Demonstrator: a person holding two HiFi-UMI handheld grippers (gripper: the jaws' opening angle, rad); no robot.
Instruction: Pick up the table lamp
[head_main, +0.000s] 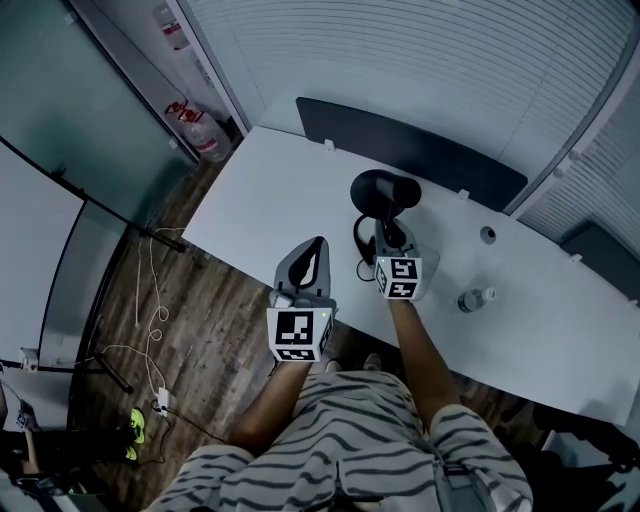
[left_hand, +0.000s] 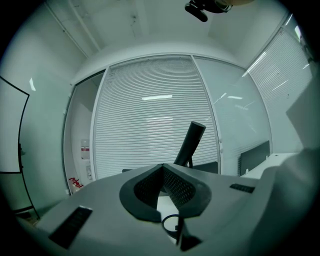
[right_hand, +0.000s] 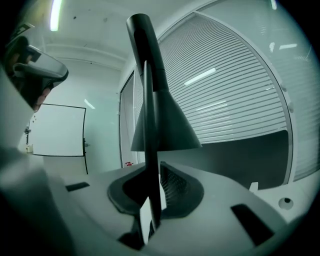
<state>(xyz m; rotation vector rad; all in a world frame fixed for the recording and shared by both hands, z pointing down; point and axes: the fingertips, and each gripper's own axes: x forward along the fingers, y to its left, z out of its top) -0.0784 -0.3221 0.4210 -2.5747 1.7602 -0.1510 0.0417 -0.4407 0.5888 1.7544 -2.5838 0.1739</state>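
Head view, from above: white desk (head_main: 270, 200) with the black table lamp (head_main: 385, 190) standing near its middle, base hidden under the round head and under the right tongs (head_main: 384, 230), reaching in at the lamp's near side; grip itself not readable from here. Left tongs (head_main: 316, 250) just left of the lamp, over the desk's near edge, apart from it. 1 small bottle (head_main: 475, 299) further right on the desk, upright or lying hard to tell. Left gripper view: left tongs (left_hand: 162, 172) with tips met, nothing between them; beyond, only 1 tilted dark tube of the table lamp (left_hand: 190, 142) showing, the rest cut off by the jaws. Right gripper view: right tongs (right_hand: 152, 192) closed narrow on the thin upright stem of the table lamp (right_hand: 162, 125), below a dark cone; stem's foot out of sight behind the jaws.
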